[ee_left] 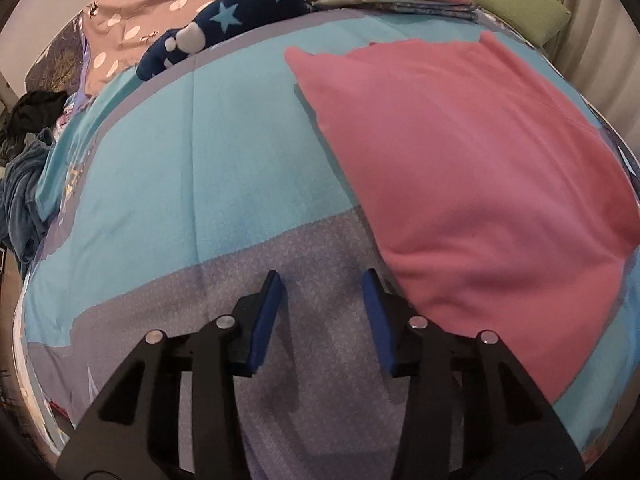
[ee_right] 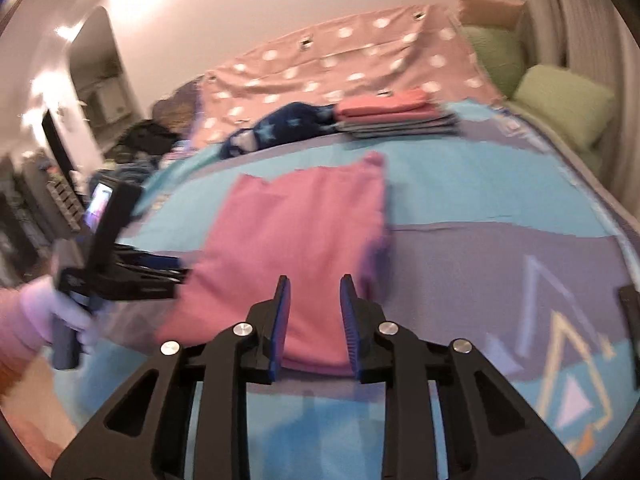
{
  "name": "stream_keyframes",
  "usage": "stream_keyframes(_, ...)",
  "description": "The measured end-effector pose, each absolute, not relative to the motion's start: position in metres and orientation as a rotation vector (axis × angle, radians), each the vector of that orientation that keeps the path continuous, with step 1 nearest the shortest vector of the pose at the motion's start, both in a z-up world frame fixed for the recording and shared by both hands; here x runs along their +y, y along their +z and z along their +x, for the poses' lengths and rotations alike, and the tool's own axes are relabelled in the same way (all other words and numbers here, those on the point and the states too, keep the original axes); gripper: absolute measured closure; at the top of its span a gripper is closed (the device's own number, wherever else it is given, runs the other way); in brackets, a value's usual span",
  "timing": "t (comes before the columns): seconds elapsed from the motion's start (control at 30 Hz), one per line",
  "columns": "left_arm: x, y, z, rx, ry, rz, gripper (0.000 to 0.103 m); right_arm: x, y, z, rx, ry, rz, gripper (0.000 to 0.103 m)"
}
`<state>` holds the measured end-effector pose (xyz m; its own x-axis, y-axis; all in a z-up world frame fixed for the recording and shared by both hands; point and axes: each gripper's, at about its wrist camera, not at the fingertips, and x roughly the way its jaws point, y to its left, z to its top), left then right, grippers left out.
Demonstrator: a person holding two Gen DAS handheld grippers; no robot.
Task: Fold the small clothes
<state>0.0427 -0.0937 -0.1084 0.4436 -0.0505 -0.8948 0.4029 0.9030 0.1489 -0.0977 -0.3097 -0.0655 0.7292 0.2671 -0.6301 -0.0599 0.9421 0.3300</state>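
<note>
Pink cloth (ee_right: 296, 240) lies flat across the middle of the frame on my blue and grey bedspread (ee_left: 168, 160), partly folded, I judge. My left gripper (ee_left: 323, 280) hangs released beside its left edge; my right gripper (ee_right: 313, 284), also parted and empty, hovers over its near edge. Next I must pinch an edge and fold again, toward the folded stack (ee_right: 396, 118) at upper centre.

Left gripper (ee_left: 323, 304) with black angular linkage arms, four round silver pivot bolts, blue ribbed finger pads (ee_left: 267, 320), right gripper (ee_right: 314, 316) of identical build, person's hand (ee_right: 60, 312) in pale lavender glove, pink sleeve.
</note>
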Motion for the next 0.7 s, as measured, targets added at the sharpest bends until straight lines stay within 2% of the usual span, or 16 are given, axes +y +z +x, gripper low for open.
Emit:
stream_keyframes(0.13,-0.091,-0.094,0.026,1.074,-0.362,0.270,0.067,-0.322,-0.093,-0.083,0.864,0.058,0.298,0.080)
stream_keyframes(0.23,-0.091,-0.077,0.002,1.012,-0.426,0.252,0.067,-0.343,-0.102,-0.090,0.888,0.064,0.419,0.080)
stream_keyframes(0.4,-0.101,-0.070,-0.033,0.979,-0.544,0.250,0.053,-0.354,-0.088,-0.102,0.844,0.044,0.422,0.080)
stream_keyframes(0.7,-0.113,-0.096,-0.053,1.020,-0.552,0.286,0.050,-0.337,-0.087,-0.105,0.846,0.085,0.402,0.077)
